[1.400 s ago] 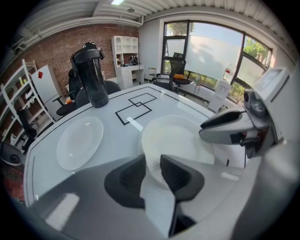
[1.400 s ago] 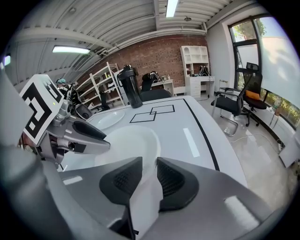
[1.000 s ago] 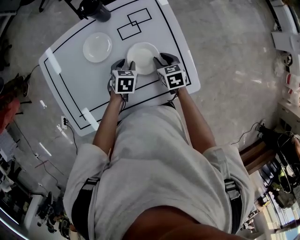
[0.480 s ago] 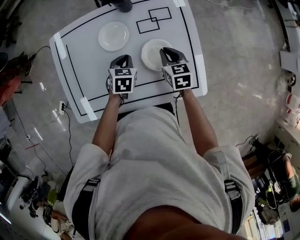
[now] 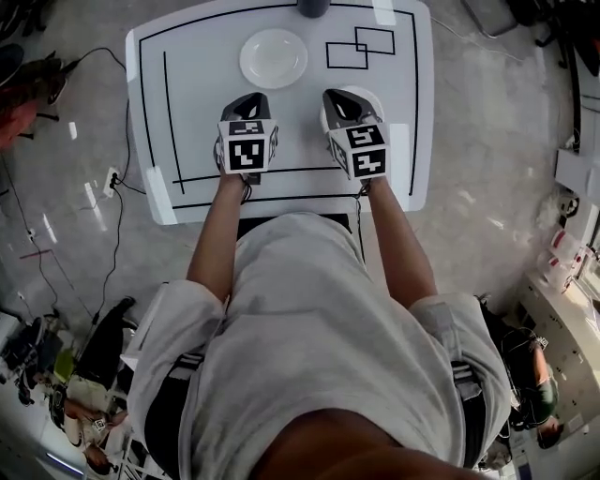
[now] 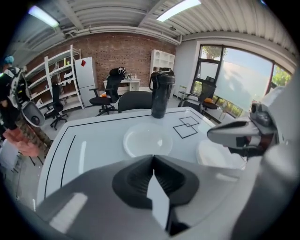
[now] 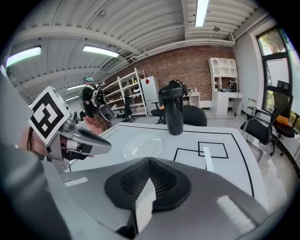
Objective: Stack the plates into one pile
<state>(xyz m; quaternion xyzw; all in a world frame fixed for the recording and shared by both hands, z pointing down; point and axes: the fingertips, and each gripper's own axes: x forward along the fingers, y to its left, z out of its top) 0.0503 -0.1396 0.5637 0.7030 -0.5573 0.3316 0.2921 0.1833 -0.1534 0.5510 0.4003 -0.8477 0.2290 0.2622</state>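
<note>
Two white plates lie on the white table (image 5: 197, 141). The far plate (image 5: 273, 58) (image 6: 147, 140) (image 7: 143, 146) sits alone near the table's back. The near plate (image 5: 327, 114) (image 6: 218, 154) lies flat, mostly hidden under my right gripper (image 5: 342, 105) (image 7: 149, 159), which hovers above it. That gripper's jaws have just been closing and are shut with nothing between them. My left gripper (image 5: 246, 105) (image 6: 153, 157) hangs to the left of the near plate, also shut and empty.
A black bottle (image 5: 312, 6) (image 6: 159, 93) (image 7: 174, 112) stands at the table's far edge behind the far plate. Two overlapping black squares (image 5: 361, 47) are drawn at the back right. Office chairs and shelves stand beyond the table.
Both grippers stood open on either side of the near plate; they have lifted, drawn back and shut empty. The plate stays on the table.
</note>
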